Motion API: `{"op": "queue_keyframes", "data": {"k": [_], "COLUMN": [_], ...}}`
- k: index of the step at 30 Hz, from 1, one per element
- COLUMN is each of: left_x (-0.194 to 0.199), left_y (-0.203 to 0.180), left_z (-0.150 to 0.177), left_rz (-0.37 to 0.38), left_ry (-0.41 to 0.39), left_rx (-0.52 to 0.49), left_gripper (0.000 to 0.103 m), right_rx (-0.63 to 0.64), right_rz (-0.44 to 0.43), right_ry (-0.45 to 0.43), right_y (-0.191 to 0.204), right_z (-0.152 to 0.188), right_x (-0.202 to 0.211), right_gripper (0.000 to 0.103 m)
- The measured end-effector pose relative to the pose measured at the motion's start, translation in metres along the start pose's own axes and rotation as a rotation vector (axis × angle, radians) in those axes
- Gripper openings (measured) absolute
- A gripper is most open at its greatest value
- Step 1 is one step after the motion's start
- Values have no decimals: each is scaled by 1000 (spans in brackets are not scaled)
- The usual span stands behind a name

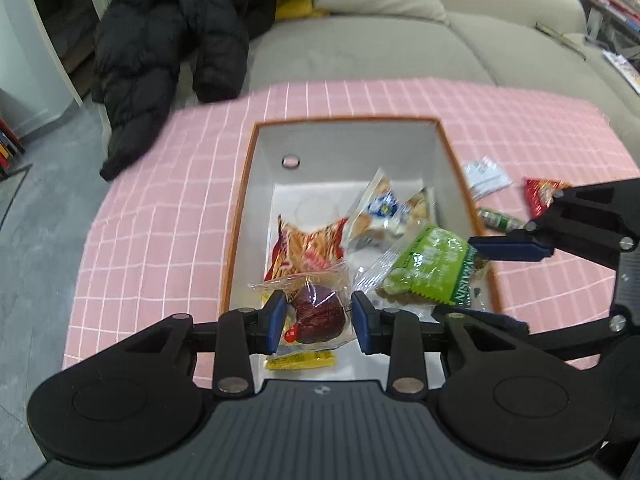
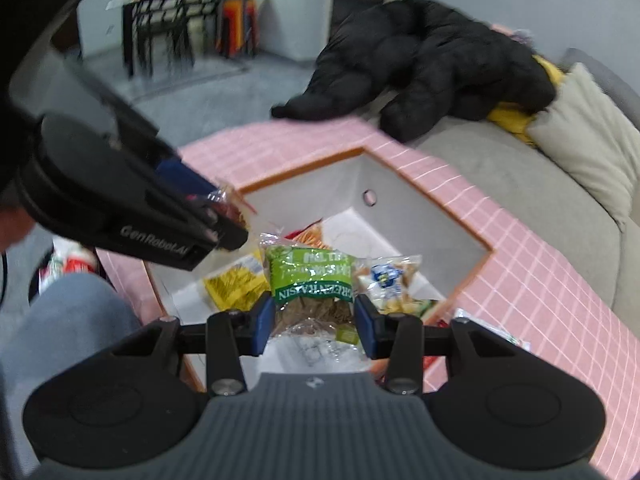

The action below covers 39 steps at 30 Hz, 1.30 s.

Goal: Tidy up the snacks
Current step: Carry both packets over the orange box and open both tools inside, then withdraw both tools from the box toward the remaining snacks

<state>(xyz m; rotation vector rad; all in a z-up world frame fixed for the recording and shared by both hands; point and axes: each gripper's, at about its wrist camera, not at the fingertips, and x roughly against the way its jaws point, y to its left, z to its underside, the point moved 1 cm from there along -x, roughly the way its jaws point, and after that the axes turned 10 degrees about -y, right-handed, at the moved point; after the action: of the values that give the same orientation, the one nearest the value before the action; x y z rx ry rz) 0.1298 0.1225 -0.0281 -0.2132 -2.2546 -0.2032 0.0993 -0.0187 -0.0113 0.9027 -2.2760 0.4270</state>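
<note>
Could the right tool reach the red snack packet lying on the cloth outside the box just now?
Probably not yet: the right tool is shut on the green raisin packet above the box. The red packet itself lies uncovered beside it.

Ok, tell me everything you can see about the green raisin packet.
The green raisin packet is a glossy plastic pouch, lime green with a darker band reading GREEN RAISIN, and a clear section showing brownish contents. It sits between the fingers of the right tongs, held above the orange-rimmed box, slightly tilted, over other snacks. Its edges are crimped and serrated.
</note>
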Motion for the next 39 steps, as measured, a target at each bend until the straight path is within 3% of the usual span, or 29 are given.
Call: {"op": "queue_keyframes", "data": {"k": [8,21,28,31,34,39], "left_x": [-44,-83,-88,-87,-81,-59], "left_y": [12,17,14,11,10,10], "left_z": [12,24,23,22,18,9], "left_rz": [33,39,17,6,0,-33], "left_ry": [128,234,254,253,245,173], "left_rx": [-6,-59,-72,-85,-80,-49], "left_gripper": [39,40,44,50,63,66], "right_rx": [175,220,229,224,208,183], "right_rz": [-32,-103,-104,-97,-75,-41], "right_ry": [133,284,282,269,244,189], "right_y": [9,12,9,7,3,-5], "right_z": [8,26,27,24,19,11], "right_x": [-66,-118,-115,-109,-100,-79], "right_gripper": [40,42,44,50,65,69]}}
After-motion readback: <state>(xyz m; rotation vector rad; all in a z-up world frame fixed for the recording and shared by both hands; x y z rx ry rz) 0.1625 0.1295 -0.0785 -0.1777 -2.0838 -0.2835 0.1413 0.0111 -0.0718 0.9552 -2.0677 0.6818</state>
